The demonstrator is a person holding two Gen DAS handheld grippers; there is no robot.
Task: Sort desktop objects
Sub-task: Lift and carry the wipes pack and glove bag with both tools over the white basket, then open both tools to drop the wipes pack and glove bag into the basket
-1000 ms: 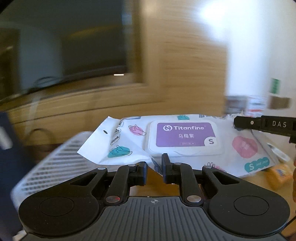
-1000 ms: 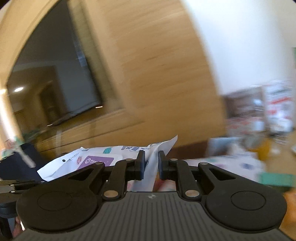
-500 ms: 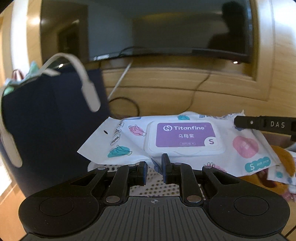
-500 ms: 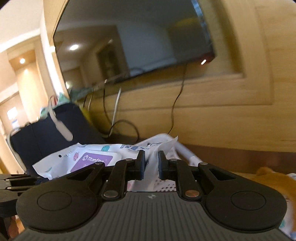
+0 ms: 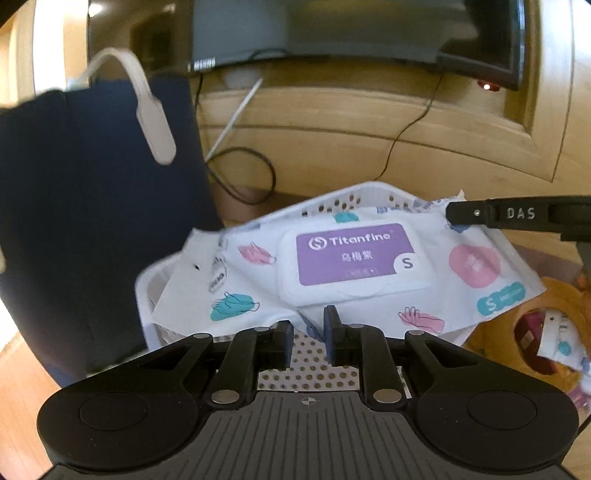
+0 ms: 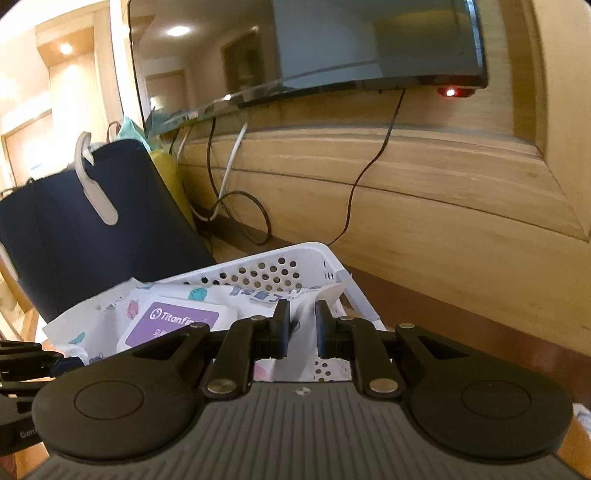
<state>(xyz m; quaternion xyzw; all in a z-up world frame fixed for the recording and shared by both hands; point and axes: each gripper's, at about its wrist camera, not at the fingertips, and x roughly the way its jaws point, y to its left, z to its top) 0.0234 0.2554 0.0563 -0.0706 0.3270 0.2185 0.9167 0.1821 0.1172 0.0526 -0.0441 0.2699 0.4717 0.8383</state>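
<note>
Left wrist view showed the left gripper (image 5: 307, 334) nearest, its fingers drawn close and pinching the near edge of a soft wipes pack (image 5: 354, 266) with a purple label. The pack hung over a white perforated basket (image 5: 354, 195), its film sagging between two holds — the right gripper (image 5: 454, 218) reached in from the right and gripped the far corner. In the right wrist view that gripper's fingers (image 6: 282, 325) stood narrowly apart with a fold of the pack's film nipped between them.

The pack looked not yet settled in the basket; part of it seemed to overhang the rim on the side toward a brown plush toy (image 5: 546, 332) lying just beside the basket. Both holds were on thin film rather than on the stiff lid, so the likeliest trouble was slippage: a smooth wrapper could slide out of one pinch, and the pack would then swing from the other corner and tip over the rim. An uneven release could do the same — one side let go first, and the weight of the wipes would drag the pack outward. Beyond the basket stood a dark blue bag (image 5: 99, 229), close on its left, and loose cables (image 5: 251, 177) lay along the wooden wall under a screen (image 5: 351, 29); a wide swing could brush the bag.
</note>
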